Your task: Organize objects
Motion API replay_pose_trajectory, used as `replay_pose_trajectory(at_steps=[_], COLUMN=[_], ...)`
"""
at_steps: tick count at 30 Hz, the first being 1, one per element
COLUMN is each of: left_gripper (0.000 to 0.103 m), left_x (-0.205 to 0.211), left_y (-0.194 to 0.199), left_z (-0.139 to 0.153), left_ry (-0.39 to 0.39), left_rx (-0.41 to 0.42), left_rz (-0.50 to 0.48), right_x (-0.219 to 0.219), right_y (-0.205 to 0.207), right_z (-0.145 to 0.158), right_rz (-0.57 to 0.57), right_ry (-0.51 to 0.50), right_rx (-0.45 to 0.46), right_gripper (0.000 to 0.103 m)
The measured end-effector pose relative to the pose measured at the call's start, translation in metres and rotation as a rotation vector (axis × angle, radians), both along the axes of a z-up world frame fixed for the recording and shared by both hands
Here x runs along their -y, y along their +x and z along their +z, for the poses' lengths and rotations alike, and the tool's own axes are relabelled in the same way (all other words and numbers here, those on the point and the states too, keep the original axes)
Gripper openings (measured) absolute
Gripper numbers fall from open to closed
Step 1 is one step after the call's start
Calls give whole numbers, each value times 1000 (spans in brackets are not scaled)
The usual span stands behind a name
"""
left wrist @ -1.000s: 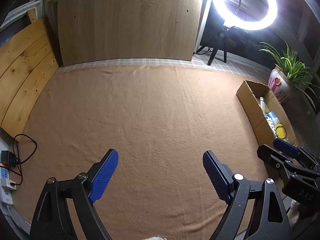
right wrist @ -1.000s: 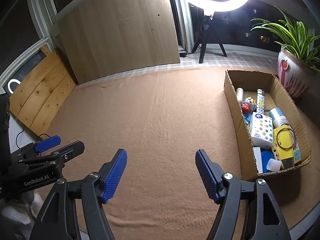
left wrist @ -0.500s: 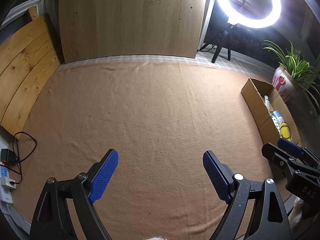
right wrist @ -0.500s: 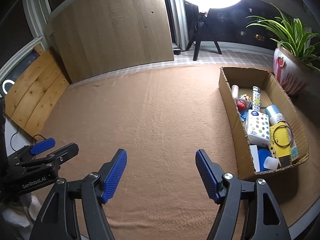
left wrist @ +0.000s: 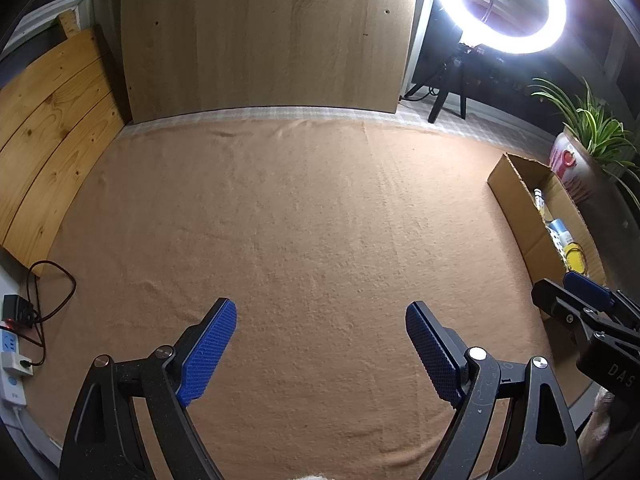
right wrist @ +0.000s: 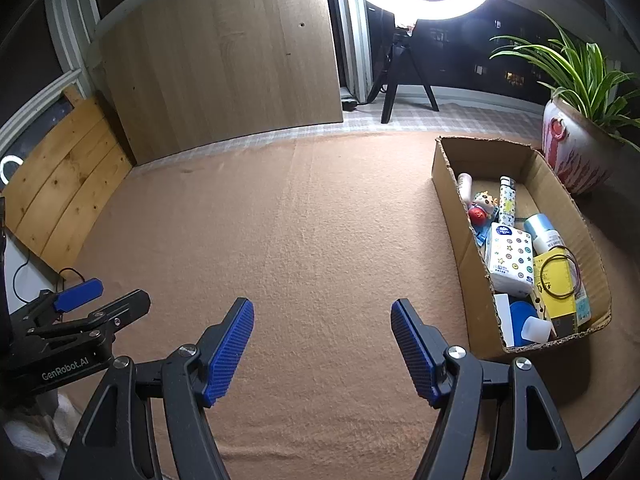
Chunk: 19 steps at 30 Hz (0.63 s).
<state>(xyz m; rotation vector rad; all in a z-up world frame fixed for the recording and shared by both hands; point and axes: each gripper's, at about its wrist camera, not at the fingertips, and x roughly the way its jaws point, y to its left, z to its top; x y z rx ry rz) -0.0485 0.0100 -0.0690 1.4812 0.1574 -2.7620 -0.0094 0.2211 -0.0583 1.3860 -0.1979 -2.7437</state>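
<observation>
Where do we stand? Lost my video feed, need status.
Left tool open, empty. Right tool open, empty. Cardboard box full of small items, right of both tools. Blanket between tools and box, nothing in the way.

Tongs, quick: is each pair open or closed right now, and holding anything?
Left tongs: open, holding nothing, above the bare blanket.
Right tongs: open, holding nothing, beside the cardboard box.
</observation>
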Motion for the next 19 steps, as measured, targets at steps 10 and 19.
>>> replay_pose_trajectory(at_steps=[10,19], left_gripper=[89,91], left_x=[3,3], left_y=[-4,-9], left_z=[-3,-16], left_ry=[-1,-4], left_rx=[6,27], left_rz=[4,-9], right_x=[3,7], right_y=[-3,-10], right_z=[-3,-17], right_rz=[3,6], right_ry=[5,18], right_rx=[9,26], right_gripper=[68,68])
